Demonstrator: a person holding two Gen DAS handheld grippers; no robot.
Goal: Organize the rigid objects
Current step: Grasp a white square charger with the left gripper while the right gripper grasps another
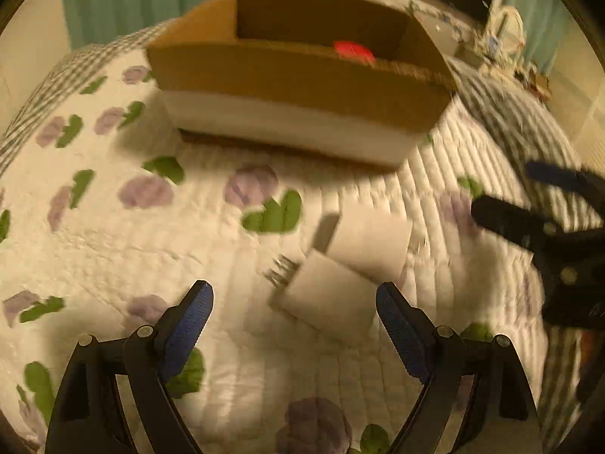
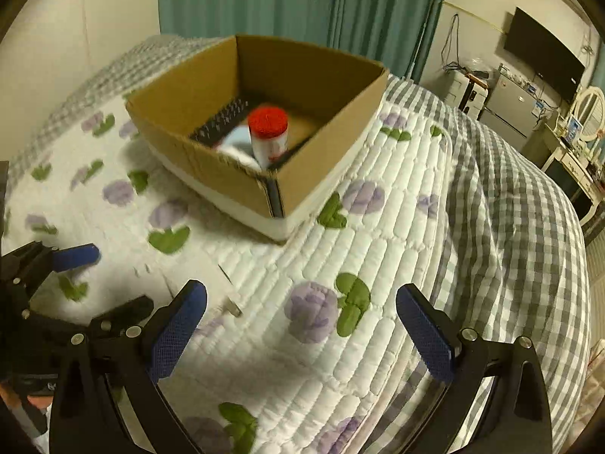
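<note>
We saw a bed (image 2: 397, 234) under a white flowered quilt (image 1: 151, 249), with a cardboard box (image 2: 227, 174) on it. Inside the box stood a red-capped bottle (image 2: 267, 132) beside a dark, blurred item we could not identify. Nearer us, two white plugs (image 1: 329, 299) lay touching on the quilt, well apart from the box. Our left gripper (image 1: 295, 306) hovered over the plugs, jaws spread and holding nothing. Our right gripper (image 2: 300, 310) hung just beside it over bare quilt, jaws likewise spread
</note>
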